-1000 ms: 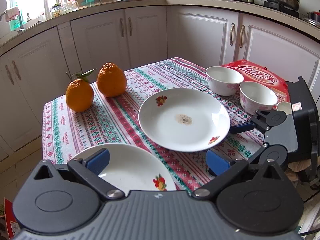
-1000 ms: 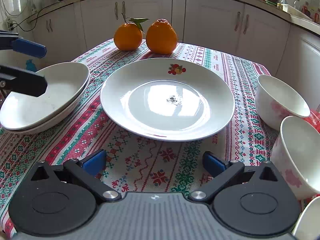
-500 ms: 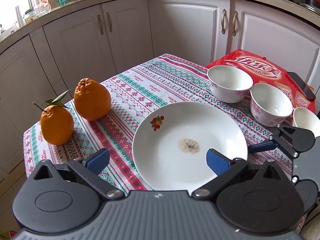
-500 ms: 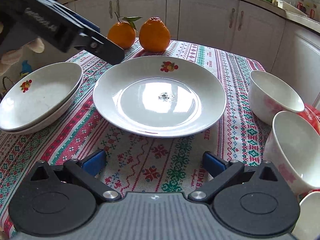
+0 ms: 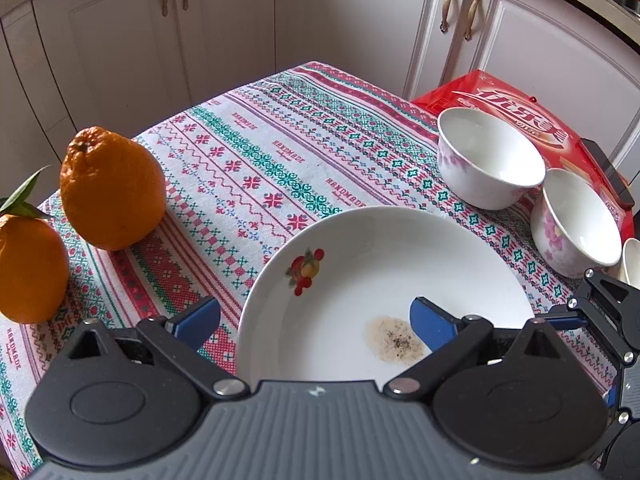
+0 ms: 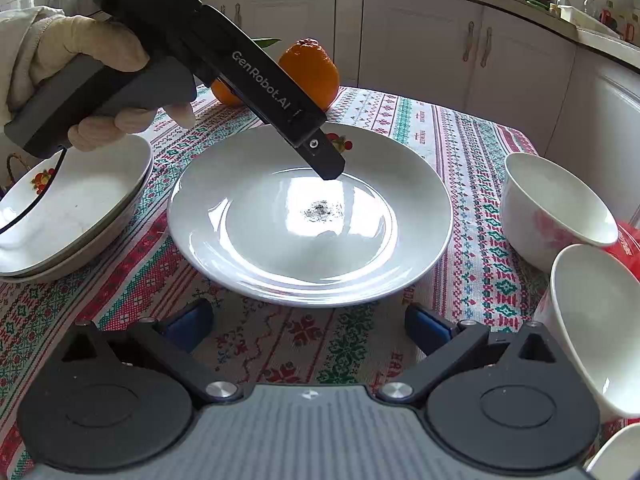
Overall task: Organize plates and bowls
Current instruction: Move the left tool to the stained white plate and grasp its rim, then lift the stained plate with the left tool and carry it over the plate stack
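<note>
Stacked plates (image 6: 72, 216) sit at far left on the cloth-covered counter (image 5: 256, 160), beside two oranges (image 5: 112, 192). Left gripper (image 5: 316, 320), jaws wide but just been closing, straddles the near-left rim of the soiled plate (image 5: 380, 280): left fingertip over cloth, right one above the plate's well, no visible contact. Right gripper (image 6: 308, 320), jaws apart and empty, hovers short of that plate's near edge. Two bowls (image 6: 556, 208) stand at right.

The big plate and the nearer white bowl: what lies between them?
Only bare patterned tablecloth separates the big plate from the white bowl; the right wrist view shows this.
</note>
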`<state>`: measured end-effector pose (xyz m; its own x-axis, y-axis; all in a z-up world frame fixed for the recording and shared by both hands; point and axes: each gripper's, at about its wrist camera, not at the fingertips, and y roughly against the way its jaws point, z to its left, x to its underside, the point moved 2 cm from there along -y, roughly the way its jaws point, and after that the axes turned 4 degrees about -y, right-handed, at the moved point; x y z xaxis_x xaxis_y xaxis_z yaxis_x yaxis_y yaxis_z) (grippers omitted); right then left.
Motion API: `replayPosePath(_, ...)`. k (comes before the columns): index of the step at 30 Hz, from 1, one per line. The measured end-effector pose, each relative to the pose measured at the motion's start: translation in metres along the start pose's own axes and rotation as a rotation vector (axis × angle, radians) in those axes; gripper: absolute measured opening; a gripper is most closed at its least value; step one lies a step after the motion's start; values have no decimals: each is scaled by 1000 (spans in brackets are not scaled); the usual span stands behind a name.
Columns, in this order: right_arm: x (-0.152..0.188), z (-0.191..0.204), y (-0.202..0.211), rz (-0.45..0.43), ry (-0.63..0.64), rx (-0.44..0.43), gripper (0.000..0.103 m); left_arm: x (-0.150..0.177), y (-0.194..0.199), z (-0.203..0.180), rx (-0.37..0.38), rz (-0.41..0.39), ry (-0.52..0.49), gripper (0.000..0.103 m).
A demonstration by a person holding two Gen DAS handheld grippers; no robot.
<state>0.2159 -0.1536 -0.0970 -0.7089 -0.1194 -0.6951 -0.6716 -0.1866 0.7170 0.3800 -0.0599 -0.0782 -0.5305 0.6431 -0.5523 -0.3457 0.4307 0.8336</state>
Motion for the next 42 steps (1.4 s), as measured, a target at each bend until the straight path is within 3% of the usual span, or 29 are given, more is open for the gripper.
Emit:
replayPosePath(4, -4, -3, -4, -10, -2, -3, 103, -1, -9, 2, 32, 29, -10, 92)
replayPosePath(10, -7, -5, -8, -28, 5, -10, 97, -4, -16, 4, 63, 61, -23, 88)
replayPosePath(19, -8, -3, -10, -43, 19, -27, 97, -7, -20, 8, 90, 77, -26, 82)
replayPosePath(27, -6, -4, -7, -53, 21, -29, 97, -10, -21, 10, 113, 77, -26, 81)
replayPosePath(42, -11, 2, 7, -53, 40, -37, 96, -1, 1, 0, 88, 57, -38, 81)
